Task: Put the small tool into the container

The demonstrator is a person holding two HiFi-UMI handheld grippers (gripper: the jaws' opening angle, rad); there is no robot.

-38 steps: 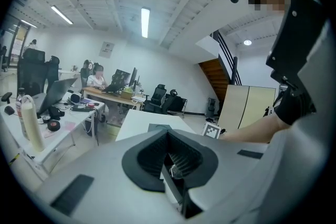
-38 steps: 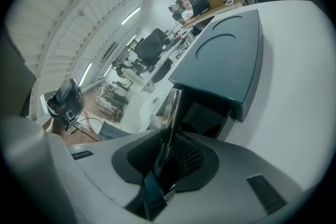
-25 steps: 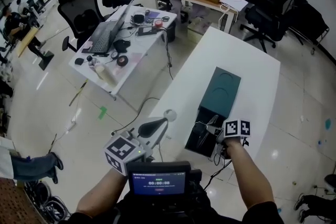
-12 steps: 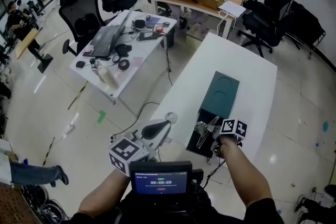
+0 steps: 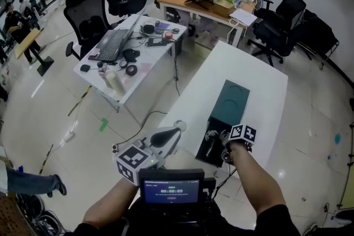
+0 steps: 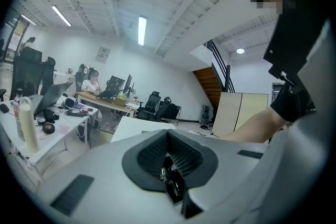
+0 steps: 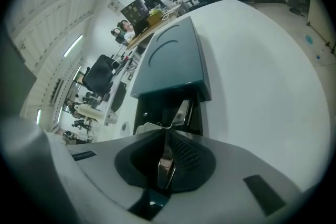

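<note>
Numbers are shown on the small screen (image 5: 168, 190) at the bottom of the head view. They are tiny and are read as about 00:00:09.

— Bright enough?
— Yes. Even light from the ceiling strips (image 6: 142, 30), pale glare on the floor (image 5: 41, 88), faint shadows.
— Sharp?
— In the middle. Edges bend, corners go black in both gripper views. Up close the right gripper (image 7: 167, 134) blurs; the small tool (image 7: 181, 111) glints.
</note>
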